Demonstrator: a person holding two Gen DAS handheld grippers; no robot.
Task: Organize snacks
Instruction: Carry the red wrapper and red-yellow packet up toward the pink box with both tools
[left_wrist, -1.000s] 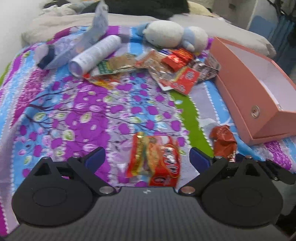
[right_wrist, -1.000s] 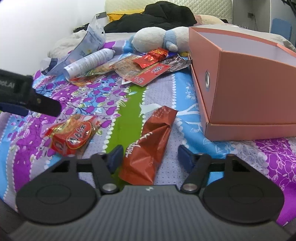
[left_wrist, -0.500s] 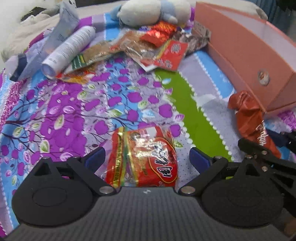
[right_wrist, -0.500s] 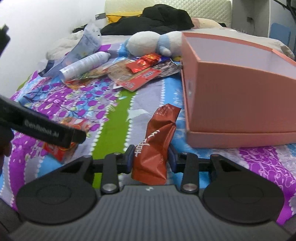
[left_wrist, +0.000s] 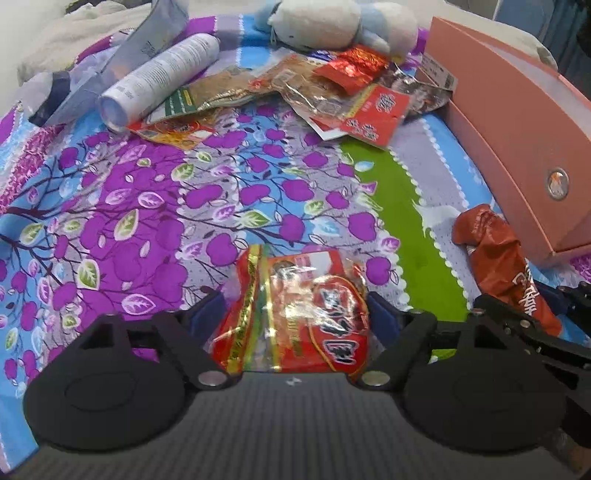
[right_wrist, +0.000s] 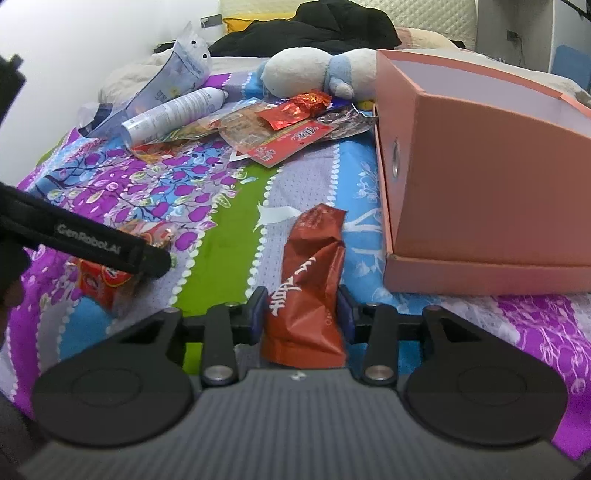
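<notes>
A red-orange snack packet lies on the flowered bedspread between the fingers of my left gripper. Its jaws are closing around the packet, and the pads stand at its edges without squeezing it. My right gripper is shut on the lower end of a red-brown snack packet; its jaws are easing open slightly while the pads still press it. That packet lies just in front of an open pink box. More snack packets are heaped at the far side.
A white spray can, a pale foil pouch and a plush toy lie beside the far heap. Black clothing is piled behind. The left gripper's finger crosses the right wrist view at the left.
The left gripper sank onto the red-orange packet and its jaws narrowed. The right gripper closed on the red-brown packet, which now stands pinched between its pads.
</notes>
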